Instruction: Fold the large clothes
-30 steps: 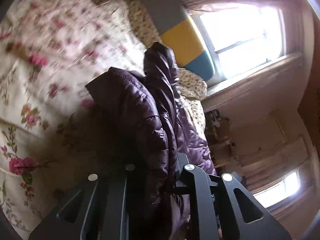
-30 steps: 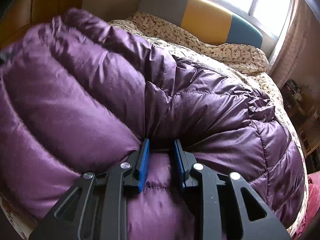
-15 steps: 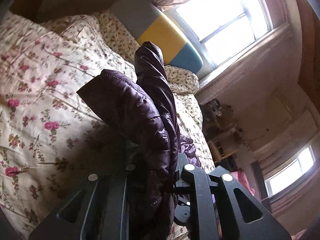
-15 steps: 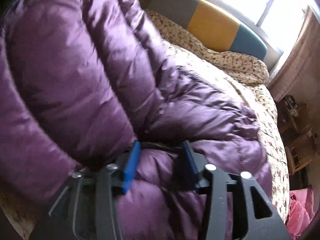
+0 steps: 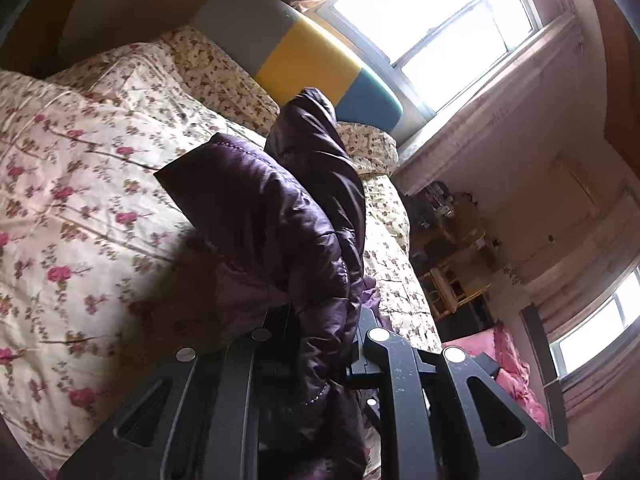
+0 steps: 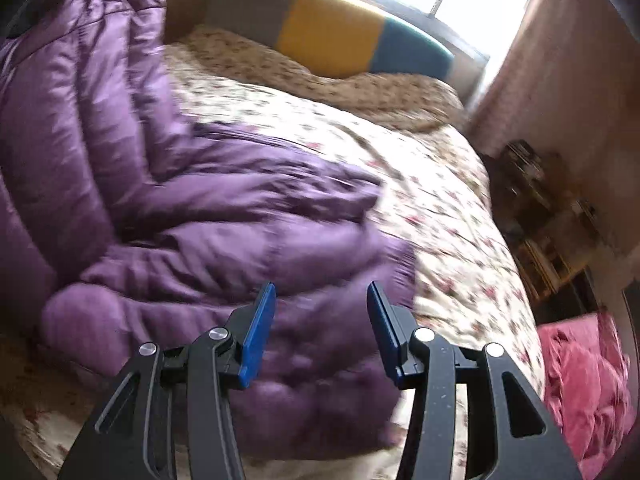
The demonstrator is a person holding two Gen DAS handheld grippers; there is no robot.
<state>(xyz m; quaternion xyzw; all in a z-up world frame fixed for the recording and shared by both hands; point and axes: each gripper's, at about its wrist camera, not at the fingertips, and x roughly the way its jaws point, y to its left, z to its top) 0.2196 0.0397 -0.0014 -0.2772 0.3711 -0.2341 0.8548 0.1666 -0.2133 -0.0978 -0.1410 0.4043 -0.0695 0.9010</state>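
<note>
Floral bedspread (image 6: 440,184) fills the bedroom, striped headboard (image 6: 332,40) at 12 o'clock under the window. Purple down jacket (image 6: 192,216) lies bunched on the bed toward 9 o'clock; left gripper (image 5: 320,344) is clamped on a fold of it, lifted clear, while right gripper (image 6: 320,332) stands with jaws parted and empty, having just let go above the jacket's near edge. Mid-fold, likely: next, the raised part needs laying over and the right re-gripping.

Left gripper (image 5: 320,344) fingertips: buried under purple down jacket (image 5: 280,216) folds. Jacket's far end: motion-blurred, cut off left.
</note>
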